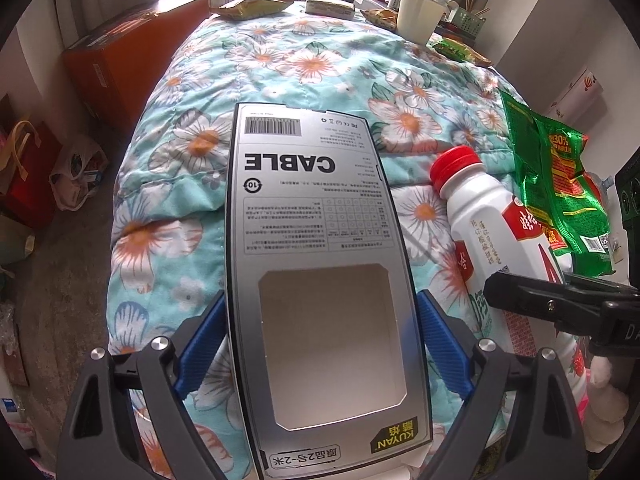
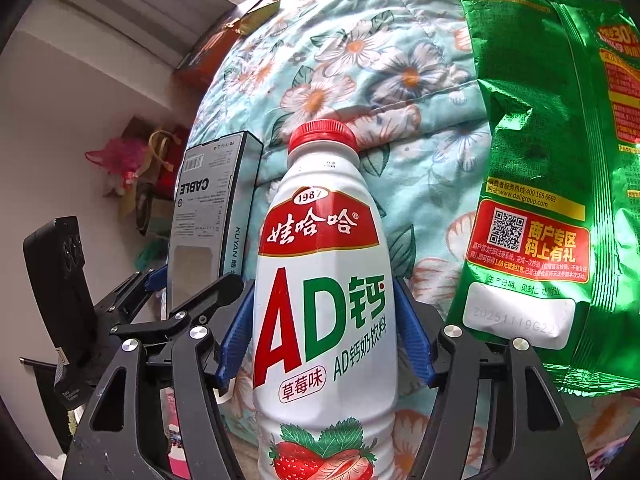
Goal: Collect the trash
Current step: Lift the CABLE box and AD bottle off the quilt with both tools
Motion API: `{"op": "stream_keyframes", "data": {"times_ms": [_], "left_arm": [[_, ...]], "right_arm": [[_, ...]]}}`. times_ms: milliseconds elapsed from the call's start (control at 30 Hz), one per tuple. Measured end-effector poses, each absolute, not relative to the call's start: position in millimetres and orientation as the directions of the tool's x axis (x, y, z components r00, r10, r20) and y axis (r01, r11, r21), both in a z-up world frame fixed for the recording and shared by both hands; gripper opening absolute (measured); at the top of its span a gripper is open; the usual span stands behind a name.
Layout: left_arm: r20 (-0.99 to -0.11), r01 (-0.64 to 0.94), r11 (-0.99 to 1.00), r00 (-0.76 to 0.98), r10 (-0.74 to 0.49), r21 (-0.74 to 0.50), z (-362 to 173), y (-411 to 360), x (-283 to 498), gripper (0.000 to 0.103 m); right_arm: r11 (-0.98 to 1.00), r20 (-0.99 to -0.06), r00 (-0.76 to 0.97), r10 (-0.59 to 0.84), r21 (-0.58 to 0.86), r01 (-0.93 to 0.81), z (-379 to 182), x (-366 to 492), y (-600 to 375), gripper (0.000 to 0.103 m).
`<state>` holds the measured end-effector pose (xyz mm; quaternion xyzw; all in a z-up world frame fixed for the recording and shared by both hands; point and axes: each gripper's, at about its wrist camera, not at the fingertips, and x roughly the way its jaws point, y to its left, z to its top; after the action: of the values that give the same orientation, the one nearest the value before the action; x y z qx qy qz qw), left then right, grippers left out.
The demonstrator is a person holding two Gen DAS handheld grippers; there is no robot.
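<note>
A flat grey box printed "CABLE", with an empty cut-out window, sits between the blue pads of my left gripper, which is shut on its sides. My right gripper is shut on a white milk-drink bottle with a red cap and a strawberry label. In the right wrist view the box stands just left of the bottle. In the left wrist view the bottle is just right of the box. A crumpled green snack bag lies on the floral quilt to the right of the bottle.
At the quilt's far end are a paper cup, a small carton and several snack wrappers. An orange box stands at the far left. Bags sit on the floor along the left side.
</note>
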<state>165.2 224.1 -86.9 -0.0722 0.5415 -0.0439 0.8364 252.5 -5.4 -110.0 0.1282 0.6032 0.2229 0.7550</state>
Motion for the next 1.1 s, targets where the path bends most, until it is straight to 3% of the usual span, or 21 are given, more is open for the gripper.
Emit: {"op": "stream_keyframes", "data": {"times_ms": [133,233,1100], "left_arm": [[-0.892,-0.016,0.986,0.429,-0.143,-0.166,-84.4,226.0,160.5,0.087],[-0.886,-0.021,0.988,0.445,-0.129,-0.155,-81.1,227.2,157.6,0.086],[-0.831,-0.025,0.997,0.555,-0.041,-0.067,-41.0,224.7,127.6,0.085]], "right_arm": [[0.869,-0.856,0.174,0.487,0.457,-0.188,-110.7,251.1,-3.8,0.062],[0.87,-0.854,0.178,0.488,0.459,-0.182,-110.3,250.2,-4.7,0.056],[0.832,-0.797,0.247,0.551,0.504,-0.23,-84.4,233.1,-2.7,0.055]]}}
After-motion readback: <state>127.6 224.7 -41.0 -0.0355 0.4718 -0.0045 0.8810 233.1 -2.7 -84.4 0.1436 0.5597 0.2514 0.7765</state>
